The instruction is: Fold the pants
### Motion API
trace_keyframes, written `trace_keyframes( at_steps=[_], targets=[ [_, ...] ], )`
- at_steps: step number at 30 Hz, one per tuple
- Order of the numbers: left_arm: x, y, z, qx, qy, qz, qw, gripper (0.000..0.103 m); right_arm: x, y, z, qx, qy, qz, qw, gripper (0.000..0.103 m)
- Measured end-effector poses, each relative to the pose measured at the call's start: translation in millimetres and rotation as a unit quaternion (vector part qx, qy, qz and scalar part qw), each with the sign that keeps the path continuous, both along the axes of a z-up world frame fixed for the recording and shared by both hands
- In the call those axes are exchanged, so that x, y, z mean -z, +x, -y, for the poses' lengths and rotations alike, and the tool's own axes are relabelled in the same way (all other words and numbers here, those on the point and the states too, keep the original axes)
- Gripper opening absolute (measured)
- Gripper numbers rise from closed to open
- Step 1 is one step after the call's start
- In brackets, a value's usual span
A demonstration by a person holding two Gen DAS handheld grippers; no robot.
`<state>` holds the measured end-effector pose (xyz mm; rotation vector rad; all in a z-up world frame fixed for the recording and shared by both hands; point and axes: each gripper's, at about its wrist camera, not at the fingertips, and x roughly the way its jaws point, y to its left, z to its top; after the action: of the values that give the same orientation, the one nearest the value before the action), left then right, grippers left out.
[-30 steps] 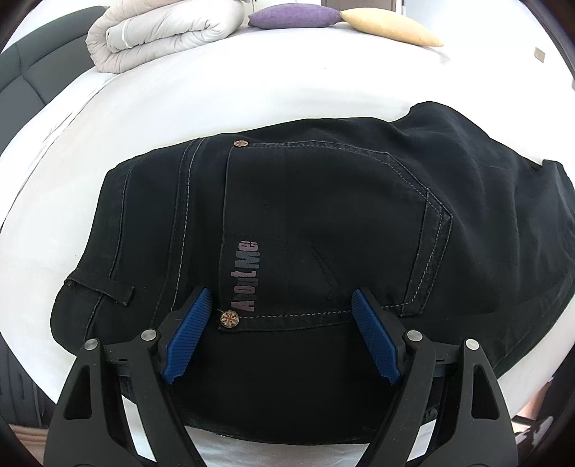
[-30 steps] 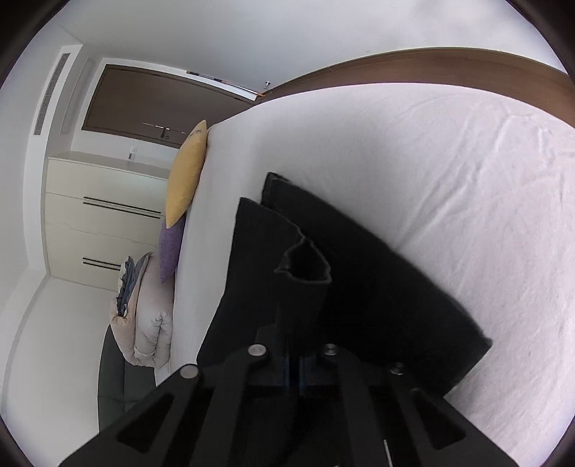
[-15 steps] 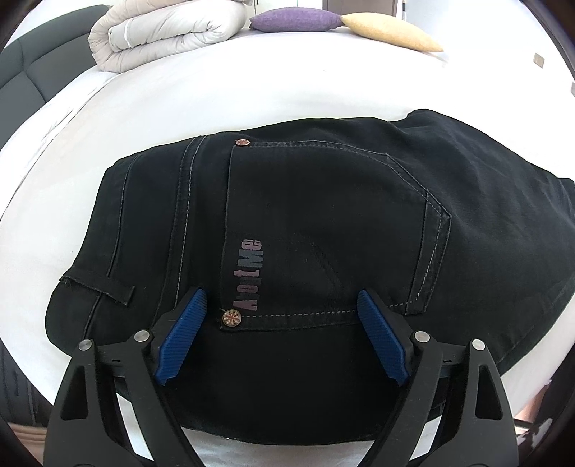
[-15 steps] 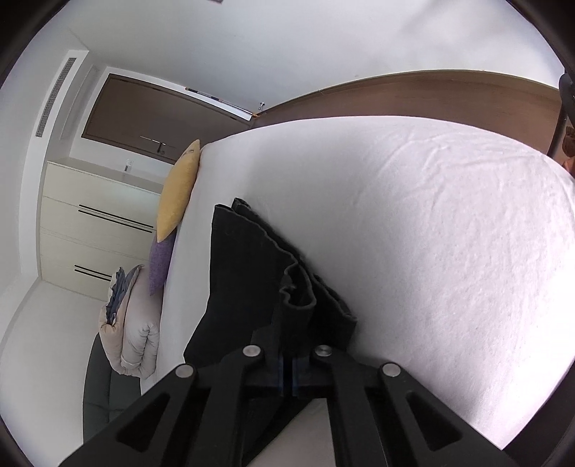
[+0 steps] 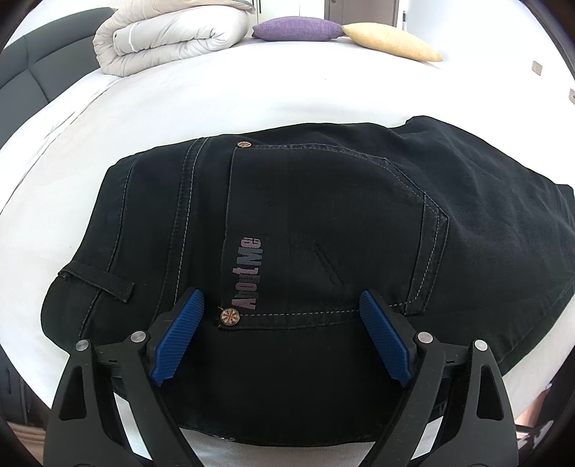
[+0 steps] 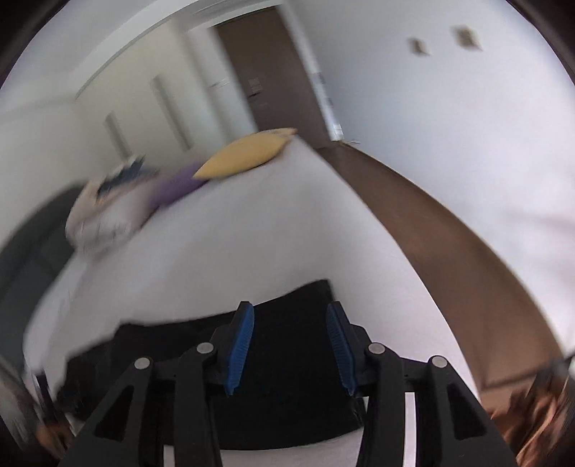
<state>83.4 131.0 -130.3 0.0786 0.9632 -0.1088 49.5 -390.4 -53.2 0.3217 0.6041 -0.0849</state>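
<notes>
Black pants (image 5: 305,230) lie folded on the white bed (image 5: 215,100), back pocket with an "AboutMe" print facing up. My left gripper (image 5: 282,298) is open and empty, hovering over the pocket's near edge. In the blurred right wrist view, my right gripper (image 6: 289,312) is open and empty above the folded pants (image 6: 287,355), whose far edge lies just beyond the blue pads (image 6: 240,346).
A rolled beige duvet (image 5: 169,34), a purple pillow (image 5: 298,28) and a yellow pillow (image 5: 391,41) lie at the bed's far end. A dark headboard (image 5: 25,79) is at left. A brown floor strip (image 6: 449,244) runs along the bed's right side.
My right gripper has let go of the pant legs, opened, and swung round sharply; the legs now lie folded over on the bed. My left gripper has stayed open in place.
</notes>
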Motion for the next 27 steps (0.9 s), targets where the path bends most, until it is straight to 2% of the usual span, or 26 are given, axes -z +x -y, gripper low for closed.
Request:
trace_keyframes(
  at_steps=[1, 3, 4, 5, 8, 11, 13, 14, 16, 17, 19, 20, 21, 22, 24, 27],
  targets=[
    [0.3, -0.3, 0.6, -0.001, 0.0, 0.001, 1.0, 0.089, -3.8, 21.5, -30.2, -0.067, -0.05, -0.019, 0.996, 0.047],
    [0.4, -0.9, 0.7, -0.002, 0.001, 0.001, 1.0, 0.089, 0.1, 50.5, -70.9, -0.136, -0.103, -0.056, 0.984, 0.035],
    [0.6, -0.6, 1.2, -0.002, 0.001, 0.001, 1.0, 0.089, 5.3, 64.5, -89.8, -0.161, -0.127, -0.078, 0.976, 0.019],
    [0.9, 0.0, 1.9, -0.002, 0.001, 0.001, 1.0, 0.089, 14.3, 81.7, -110.0, -0.187, -0.147, -0.106, 0.966, 0.008],
    [2.1, 1.7, 3.9, -0.001, 0.0, 0.002, 1.0, 0.091, 37.8, 117.4, -137.1, -0.222, -0.143, -0.152, 0.952, 0.007],
    [3.4, 3.1, 5.6, -0.003, -0.002, 0.006, 1.0, 0.093, 72.8, 145.5, -145.6, -0.24, -0.113, -0.212, 0.94, 0.007],
    [3.9, 3.1, 6.0, -0.006, -0.004, 0.009, 0.9999, 0.094, 98.3, 163.5, -138.9, -0.201, -0.129, -0.235, 0.942, 0.001],
    [4.4, 2.9, 6.2, -0.007, -0.005, 0.011, 0.9999, 0.094, 103.5, 172.8, -132.5, -0.184, -0.124, -0.232, 0.947, 0.0],
    [5.0, 2.3, 7.2, -0.01, -0.006, 0.016, 0.9998, 0.097, 105.4, 180.1, -111.6, -0.142, -0.087, -0.199, 0.966, 0.0],
    [5.7, 2.3, 7.5, -0.012, -0.007, 0.018, 0.9997, 0.097, 103.9, 182.8, -97.2, -0.085, -0.09, -0.184, 0.975, 0.0],
    [6.4, 2.0, 8.5, -0.015, -0.007, 0.021, 0.9997, 0.098, 100.9, 180.9, -73.6, 0.033, -0.128, -0.177, 0.975, 0.0],
    [6.1, 1.6, 8.9, -0.016, -0.007, 0.021, 0.9996, 0.098, 99.1, 176.2, -62.6, 0.061, -0.108, -0.173, 0.977, 0.0],
    [5.9, 0.7, 9.2, -0.016, -0.008, 0.022, 0.9996, 0.098, 94.5, 164.9, -47.7, 0.089, -0.063, -0.164, 0.98, 0.0],
    [5.8, -0.1, 10.4, -0.016, -0.008, 0.023, 0.9996, 0.098, 88.5, 154.4, -43.3, 0.094, -0.039, -0.151, 0.983, 0.007],
    [6.6, 0.0, 11.2, -0.018, -0.009, 0.025, 0.9995, 0.099, 69.2, 127.4, -57.9, 0.052, -0.027, -0.11, 0.992, 0.007],
    [5.7, 0.9, 13.7, -0.025, -0.008, 0.022, 0.9994, 0.099, 60.5, 102.6, -104.9, -0.068, 0.013, -0.106, 0.992, 0.007]
  ],
)
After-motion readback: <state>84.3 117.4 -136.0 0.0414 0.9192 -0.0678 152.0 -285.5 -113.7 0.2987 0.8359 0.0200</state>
